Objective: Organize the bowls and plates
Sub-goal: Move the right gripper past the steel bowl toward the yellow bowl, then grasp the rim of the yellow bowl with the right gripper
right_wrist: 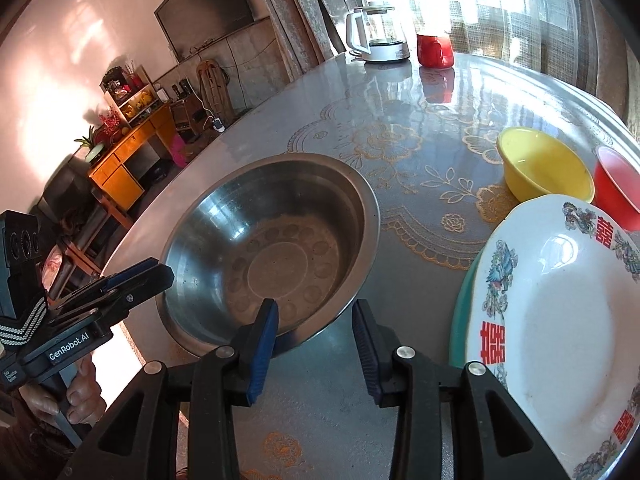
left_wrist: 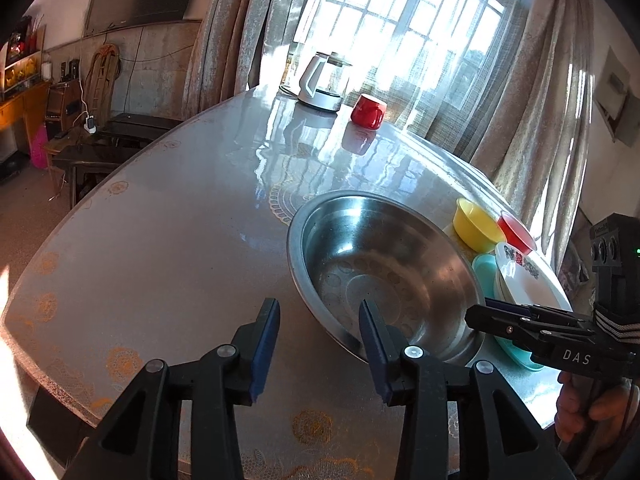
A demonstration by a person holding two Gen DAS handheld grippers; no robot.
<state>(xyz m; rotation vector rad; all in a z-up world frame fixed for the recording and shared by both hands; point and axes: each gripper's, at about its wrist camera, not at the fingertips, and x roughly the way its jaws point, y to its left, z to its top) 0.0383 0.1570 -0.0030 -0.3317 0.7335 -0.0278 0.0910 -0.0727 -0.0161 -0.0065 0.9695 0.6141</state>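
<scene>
A wide steel basin point(left_wrist: 384, 272) point(right_wrist: 264, 248) stands empty on the round table point(left_wrist: 160, 240). My left gripper point(left_wrist: 319, 308) is open astride its near left rim, one finger outside and one over the bowl. My right gripper point(right_wrist: 314, 306) is open astride the near right rim in the same way. Neither pair of pads presses on the metal. Each gripper shows in the other's view, the right gripper point(left_wrist: 480, 312) and the left gripper point(right_wrist: 160, 274). Right of the basin a white patterned plate point(right_wrist: 560, 320) point(left_wrist: 528, 280) lies on a teal plate point(right_wrist: 460, 320) point(left_wrist: 482, 268).
Behind the plates sit a yellow bowl point(right_wrist: 544, 168) point(left_wrist: 476, 226) and a red bowl point(right_wrist: 616, 188) point(left_wrist: 516, 232). A white kettle point(left_wrist: 320, 80) point(right_wrist: 376, 36) and a red mug point(left_wrist: 368, 111) point(right_wrist: 434, 50) stand at the far edge by the curtained window. A hand grips each handle.
</scene>
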